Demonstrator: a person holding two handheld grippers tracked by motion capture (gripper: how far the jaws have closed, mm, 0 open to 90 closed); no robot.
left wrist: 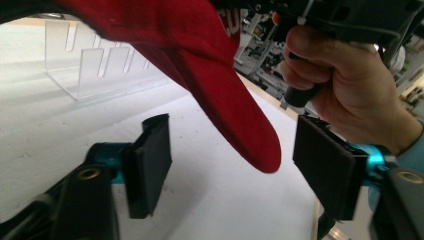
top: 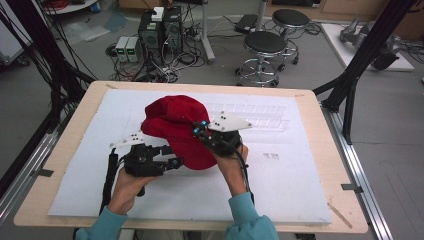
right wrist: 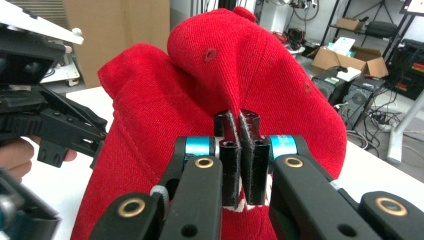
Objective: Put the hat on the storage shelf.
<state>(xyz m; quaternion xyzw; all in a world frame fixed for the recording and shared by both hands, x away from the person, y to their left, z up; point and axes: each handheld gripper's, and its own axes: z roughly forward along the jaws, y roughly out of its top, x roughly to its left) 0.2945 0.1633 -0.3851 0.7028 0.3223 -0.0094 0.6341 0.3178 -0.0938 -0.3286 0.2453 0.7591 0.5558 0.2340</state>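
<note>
A red cap (top: 177,127) hangs above the white foam sheet (top: 280,185), lifted off it. My right gripper (top: 200,131) is shut on the cap's fabric; in the right gripper view its jaws (right wrist: 241,120) pinch a fold of the cap's crown (right wrist: 220,85). My left gripper (top: 172,161) is open just below and to the left of the cap. In the left gripper view its pads (left wrist: 150,160) stand wide apart, with the cap's brim (left wrist: 235,115) hanging down between them without touching either.
A clear plastic divider rack (top: 255,116) lies on the foam sheet behind the cap. The wooden table (top: 80,115) carries the sheet. Stools (top: 264,47), computer boxes and cables stand on the floor beyond the far edge.
</note>
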